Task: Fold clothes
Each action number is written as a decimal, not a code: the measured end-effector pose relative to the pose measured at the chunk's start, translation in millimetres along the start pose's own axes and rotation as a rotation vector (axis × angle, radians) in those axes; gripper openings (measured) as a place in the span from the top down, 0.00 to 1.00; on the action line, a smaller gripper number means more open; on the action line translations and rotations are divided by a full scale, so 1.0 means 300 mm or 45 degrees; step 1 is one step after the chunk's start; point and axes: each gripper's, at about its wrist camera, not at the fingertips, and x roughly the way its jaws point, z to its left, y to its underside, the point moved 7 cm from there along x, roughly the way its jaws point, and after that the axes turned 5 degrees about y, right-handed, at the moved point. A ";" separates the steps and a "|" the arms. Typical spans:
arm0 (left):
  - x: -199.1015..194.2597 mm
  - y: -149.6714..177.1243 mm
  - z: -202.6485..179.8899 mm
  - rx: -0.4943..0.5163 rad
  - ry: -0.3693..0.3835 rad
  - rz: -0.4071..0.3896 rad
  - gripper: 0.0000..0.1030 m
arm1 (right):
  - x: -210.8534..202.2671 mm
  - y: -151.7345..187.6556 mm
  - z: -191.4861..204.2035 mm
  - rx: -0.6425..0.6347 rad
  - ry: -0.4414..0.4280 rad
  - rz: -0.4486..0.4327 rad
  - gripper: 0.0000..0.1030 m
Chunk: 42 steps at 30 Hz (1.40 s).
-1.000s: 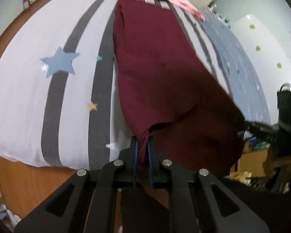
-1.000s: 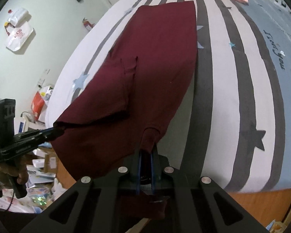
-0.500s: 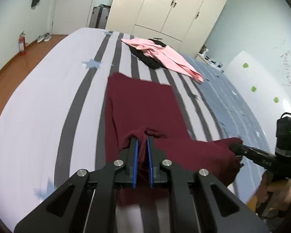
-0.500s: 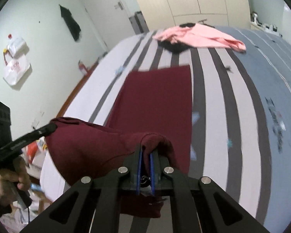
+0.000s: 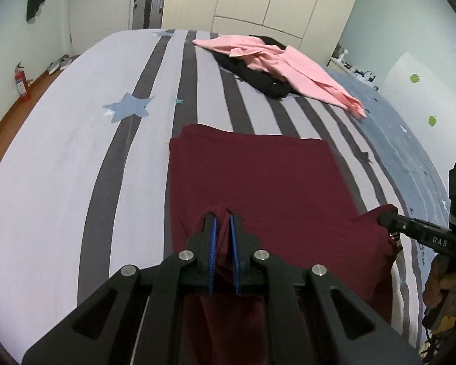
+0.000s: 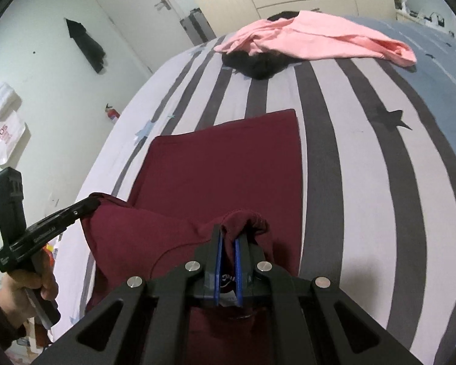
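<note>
Maroon garment (image 5: 258, 182) lies spread along the middle of the striped bed sheet (image 5: 76, 158), its far part flat on the bed and its near edge lifted. The left gripper (image 5: 222, 228) is clamped on a bunch of that near edge, and the right gripper (image 6: 229, 237) pinches another bunch of the same edge. Toward the far end of the bed, a pink garment (image 5: 288, 60) lies over a black garment (image 5: 255, 76), well apart from the maroon one.
</note>
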 end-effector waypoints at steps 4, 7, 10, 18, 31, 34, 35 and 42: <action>0.053 -0.028 0.010 0.012 -0.025 0.014 0.93 | 0.057 -0.041 -0.024 0.031 -0.030 0.003 0.94; 0.091 -0.034 0.015 0.020 -0.039 0.027 0.93 | 0.094 -0.067 -0.046 0.049 -0.040 -0.001 0.94; 0.122 -0.032 0.027 -0.006 -0.029 0.026 0.93 | 0.122 -0.062 -0.058 0.036 -0.032 0.002 0.94; 0.171 -0.059 0.054 -0.008 -0.010 0.026 0.93 | 0.156 -0.097 -0.071 0.075 0.001 -0.025 0.94; 0.024 -0.125 0.105 -0.015 -0.081 -0.116 0.78 | 0.163 -0.120 -0.101 0.112 -0.019 0.043 0.75; -0.018 -0.092 0.069 0.005 -0.006 -0.079 0.78 | 0.107 -0.111 -0.120 0.150 -0.026 0.007 0.36; -0.022 -0.070 0.048 0.018 0.023 -0.054 0.78 | 0.092 -0.111 -0.130 0.166 -0.027 -0.007 0.36; 0.083 0.137 -0.094 0.074 0.136 0.189 0.78 | 0.065 -0.003 -0.082 0.060 0.003 0.036 0.43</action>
